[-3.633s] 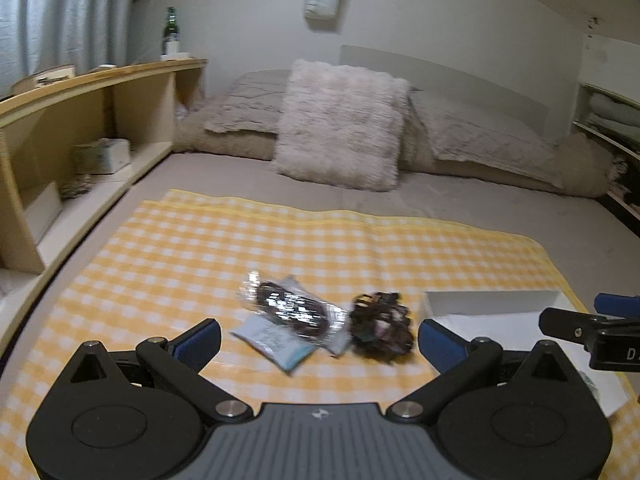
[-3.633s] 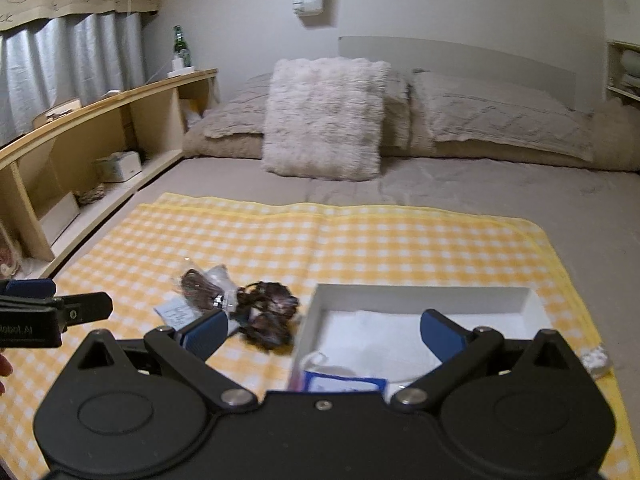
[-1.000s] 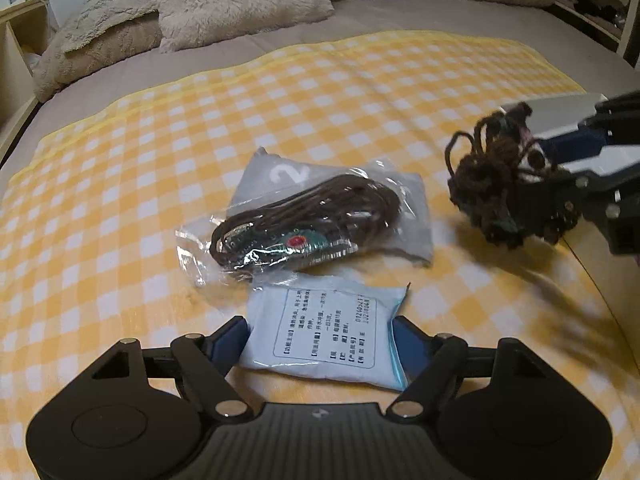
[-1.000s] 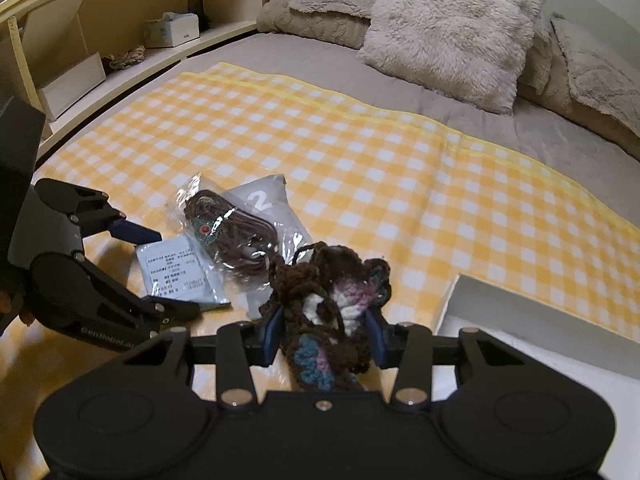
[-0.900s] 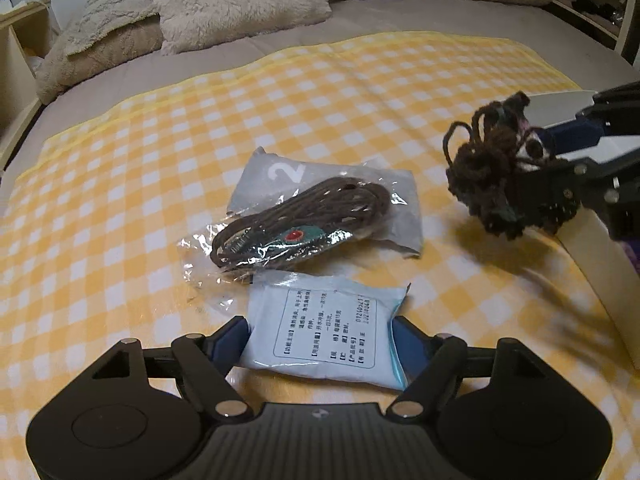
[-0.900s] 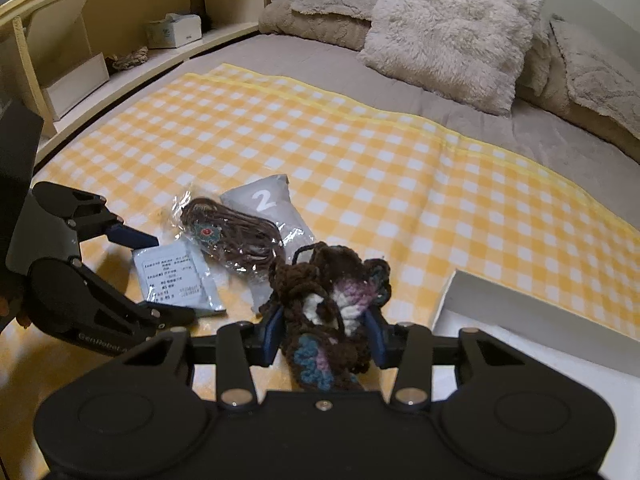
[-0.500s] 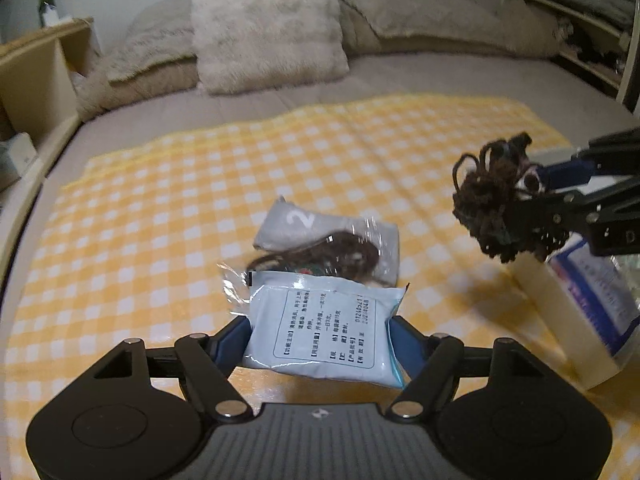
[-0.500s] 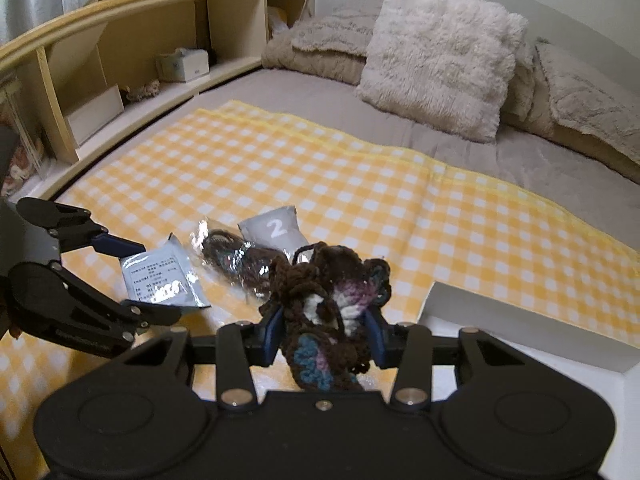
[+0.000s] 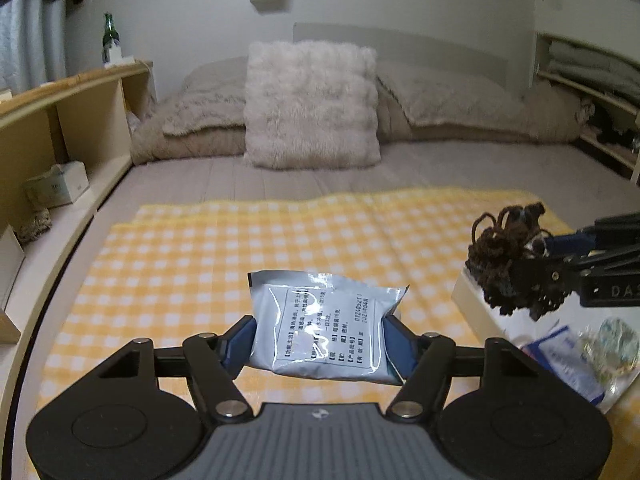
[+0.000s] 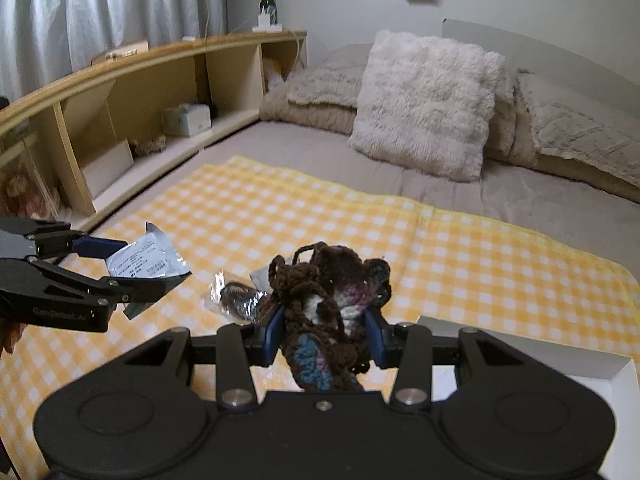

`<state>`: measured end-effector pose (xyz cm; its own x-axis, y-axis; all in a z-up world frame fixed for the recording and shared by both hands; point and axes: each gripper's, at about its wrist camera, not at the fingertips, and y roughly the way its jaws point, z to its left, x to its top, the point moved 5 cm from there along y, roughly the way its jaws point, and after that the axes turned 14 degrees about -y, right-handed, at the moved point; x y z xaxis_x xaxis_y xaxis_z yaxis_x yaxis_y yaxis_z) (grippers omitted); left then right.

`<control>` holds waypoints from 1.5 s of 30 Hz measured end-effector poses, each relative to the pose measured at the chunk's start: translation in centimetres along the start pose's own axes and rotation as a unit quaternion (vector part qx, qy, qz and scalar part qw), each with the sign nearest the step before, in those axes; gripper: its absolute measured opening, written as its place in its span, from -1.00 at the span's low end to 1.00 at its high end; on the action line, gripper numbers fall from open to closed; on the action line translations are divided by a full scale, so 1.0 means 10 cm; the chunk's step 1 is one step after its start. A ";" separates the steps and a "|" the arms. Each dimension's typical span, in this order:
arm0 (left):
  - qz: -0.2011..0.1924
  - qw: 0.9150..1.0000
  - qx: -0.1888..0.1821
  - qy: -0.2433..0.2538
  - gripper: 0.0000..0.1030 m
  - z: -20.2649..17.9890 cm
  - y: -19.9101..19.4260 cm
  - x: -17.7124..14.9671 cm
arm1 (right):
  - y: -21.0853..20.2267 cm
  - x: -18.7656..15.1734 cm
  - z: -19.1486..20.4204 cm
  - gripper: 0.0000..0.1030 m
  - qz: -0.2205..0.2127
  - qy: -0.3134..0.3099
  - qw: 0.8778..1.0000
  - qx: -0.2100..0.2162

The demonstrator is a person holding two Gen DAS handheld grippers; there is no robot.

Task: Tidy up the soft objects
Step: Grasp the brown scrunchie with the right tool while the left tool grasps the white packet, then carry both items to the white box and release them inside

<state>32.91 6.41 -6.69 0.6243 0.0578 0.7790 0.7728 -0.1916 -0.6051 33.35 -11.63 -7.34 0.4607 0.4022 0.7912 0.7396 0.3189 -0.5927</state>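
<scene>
1. On my left side, my left gripper (image 9: 320, 338) holds a shiny white packet (image 9: 326, 330) up in the air over the yellow checked cloth (image 9: 240, 256). My fingers (image 9: 240, 340) have just been closing in and now they press both sides of the packet. The packet is slippery and puffy. If I squeeze too softly, I think it can slide out and drop back on the cloth. If I squeeze too hard, it may pop or crumple.

2. In the middle, a clear bag with a dark cord (image 10: 236, 300) lies on the cloth, with a grey packet partly hidden behind my yarn. Nobody holds them. They sit just under where my two hands pass. A low swing could knock them or drag them along.

3. On my right side, my right gripper (image 10: 324, 340) is clamped on a dark crochet bundle (image 10: 328, 304). Loose loops of yarn stick out at the top. I think a loop can catch on my other gripper or on the box edge, and then the bundle gets pulled out of my fingers.

4. Far right is the white box (image 9: 480, 308), with a blue and white packet (image 9: 560, 360) already in it. My bundle hangs near its rim. Both hands are close to each other here, so they could bump on the way in. The bundle could also land on the rim and tumble out onto the bed.
</scene>
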 end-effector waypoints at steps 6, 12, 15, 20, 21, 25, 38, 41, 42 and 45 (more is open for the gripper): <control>-0.030 0.999 -0.014 -0.001 0.31 -0.18 -0.11 0.08 | -0.15 0.02 -0.10 -0.15 -0.021 0.020 1.000 -0.008; -0.070 0.997 -0.032 0.001 0.31 -0.39 -0.18 0.17 | -0.32 -0.01 -0.26 -0.15 -0.038 0.034 0.998 -0.029; -0.081 0.996 -0.044 -0.007 0.31 -0.51 -0.18 0.22 | -0.41 -0.06 -0.39 -0.15 -0.044 0.046 0.997 -0.043; -0.083 0.994 -0.066 -0.008 0.31 -0.76 -0.11 0.24 | -0.58 -0.16 -0.64 -0.14 -0.052 0.068 0.994 -0.067; -0.082 0.994 -0.070 -0.007 0.31 -0.82 -0.09 0.24 | -0.61 -0.18 -0.69 -0.14 -0.053 0.073 0.993 -0.071; -0.072 0.993 -0.090 0.002 0.31 -1.07 0.02 0.20 | -0.74 -0.30 -0.89 -0.14 -0.052 0.086 0.990 -0.095; -0.001 0.989 -0.145 0.034 0.31 -1.85 0.52 -0.03 | -0.91 -0.73 -1.49 -0.14 -0.023 0.143 0.978 -0.150; 0.015 0.987 -0.154 0.046 0.31 -1.98 0.66 -0.08 | -0.91 -0.84 -1.63 -0.14 -0.011 0.157 0.974 -0.164; 0.020 0.986 -0.156 0.052 0.31 -2.03 0.71 -0.11 | -0.91 -0.88 -1.68 -0.14 -0.007 0.163 0.972 -0.168; 0.036 0.984 -0.160 0.067 0.32 -2.15 0.86 -0.18 | -0.90 -0.99 -1.77 -0.14 0.006 0.180 0.968 -0.172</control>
<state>36.02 -16.39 -9.78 0.6392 -0.0922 0.7635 0.6377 -0.4912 -0.5933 30.82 -33.70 -7.20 0.5658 0.0582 0.8225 0.8242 -0.0129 -0.5661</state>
